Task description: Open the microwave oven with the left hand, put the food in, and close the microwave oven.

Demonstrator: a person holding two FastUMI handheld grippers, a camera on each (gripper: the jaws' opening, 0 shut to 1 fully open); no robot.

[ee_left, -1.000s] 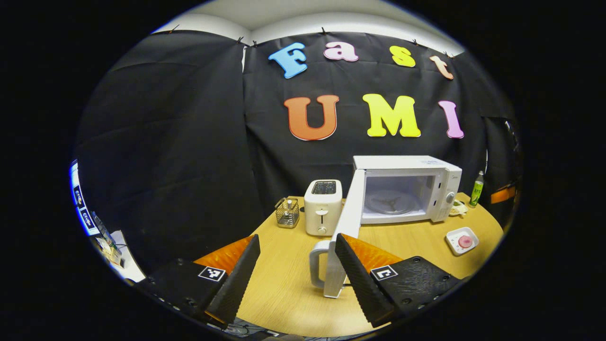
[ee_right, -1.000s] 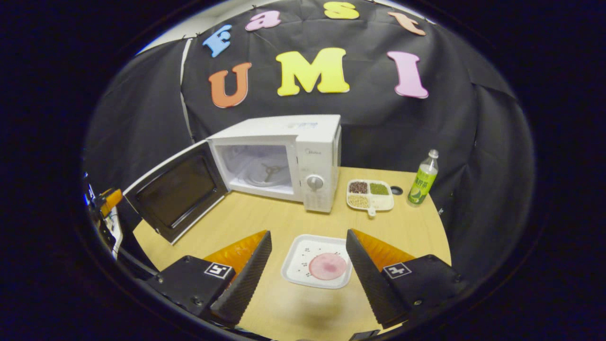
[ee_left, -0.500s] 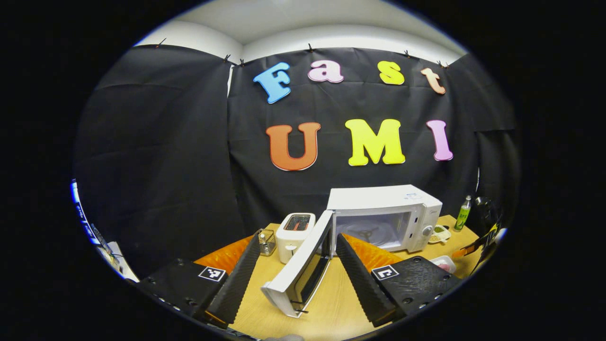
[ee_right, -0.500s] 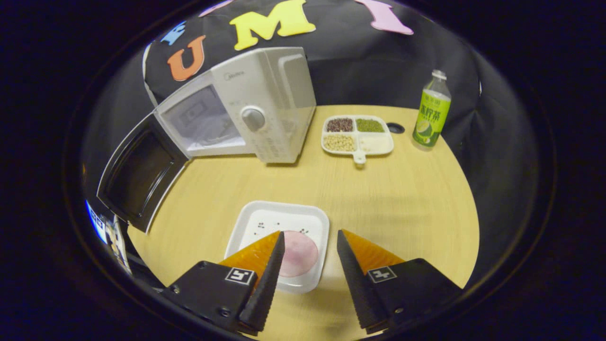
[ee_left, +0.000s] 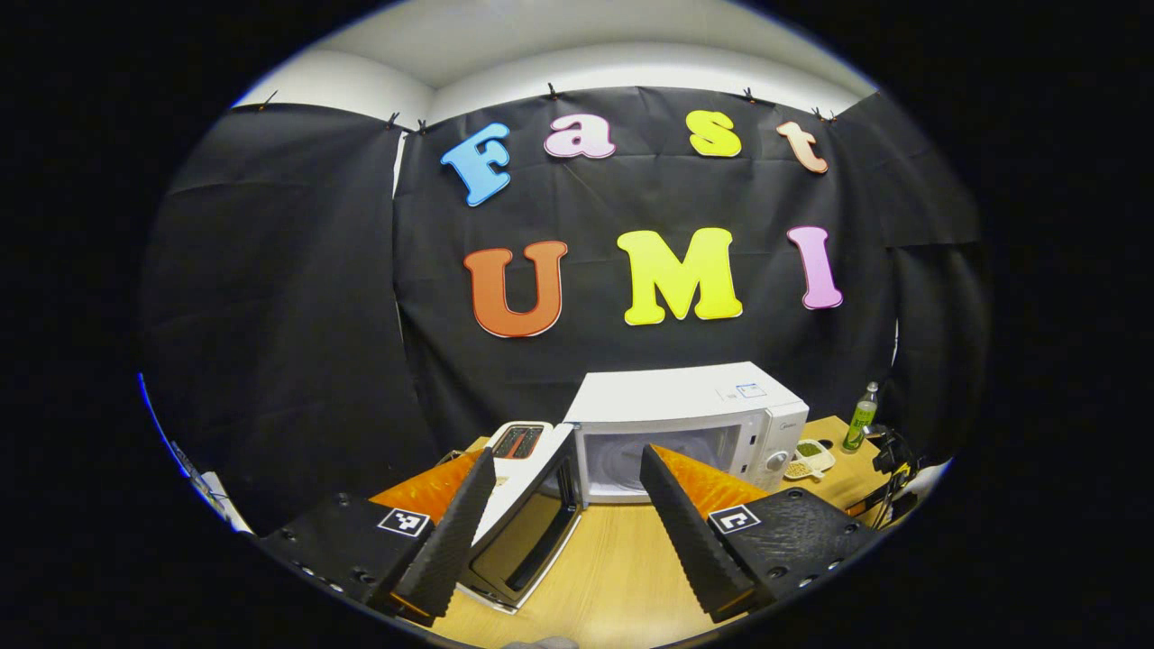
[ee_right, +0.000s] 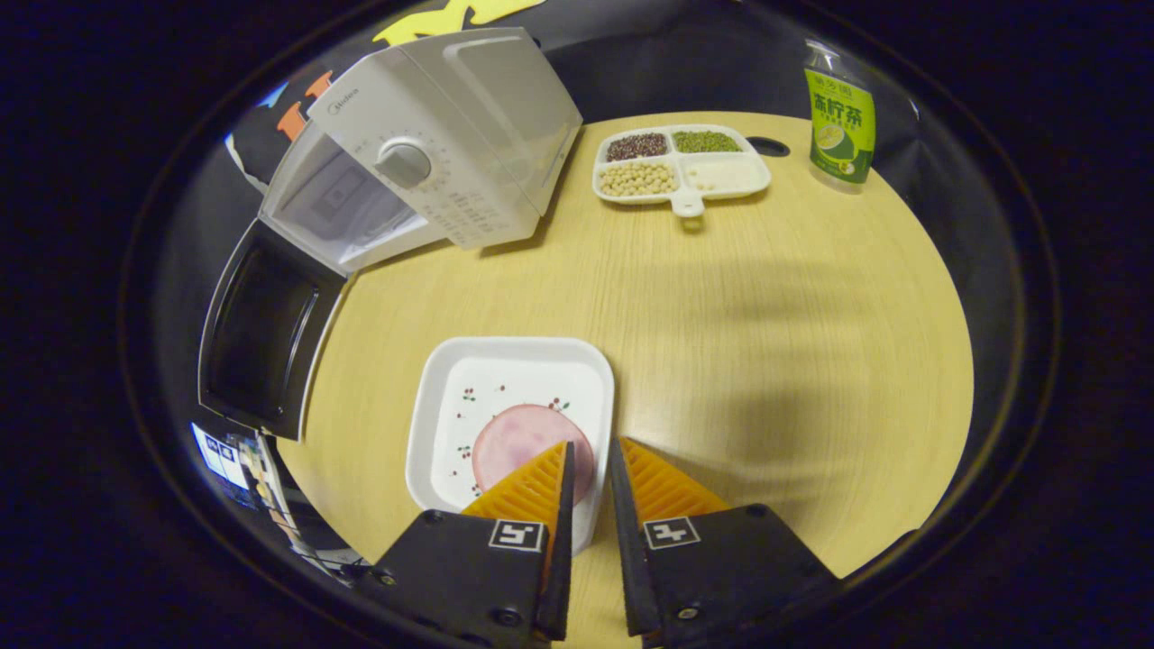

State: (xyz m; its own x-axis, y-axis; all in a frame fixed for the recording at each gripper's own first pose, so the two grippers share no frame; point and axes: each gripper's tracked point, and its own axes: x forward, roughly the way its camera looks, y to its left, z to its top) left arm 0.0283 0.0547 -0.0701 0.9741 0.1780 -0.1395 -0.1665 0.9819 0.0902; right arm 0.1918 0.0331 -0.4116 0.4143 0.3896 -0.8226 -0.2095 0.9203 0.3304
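The white microwave (ee_left: pixel 690 410) stands at the back of the round wooden table (ee_left: pixel 622 577), its door (ee_left: pixel 527 536) swung wide open to the left. My left gripper (ee_left: pixel 568 453) hovers open in front of it, holding nothing, with the door below its fingers. In the right gripper view, a white square plate (ee_right: pixel 491 383) with a pink round slice of food (ee_right: pixel 518 437) lies near the table's front. My right gripper (ee_right: pixel 591 445) has its fingers drawn in on the plate's right rim, one inside and one outside. The microwave (ee_right: pixel 433 153) and its door (ee_right: pixel 261 333) stand beyond, to the left.
A white toaster (ee_left: pixel 521 439) sits left of the microwave, behind the open door. A divided dish of beans (ee_right: pixel 681 167) and a green bottle (ee_right: pixel 840 113) stand at the back right of the table (ee_right: pixel 766 315).
My left gripper has let the door go and drawn back and up; the door now stands wider open. My right gripper came down over the plate and narrowed its fingers onto the rim.
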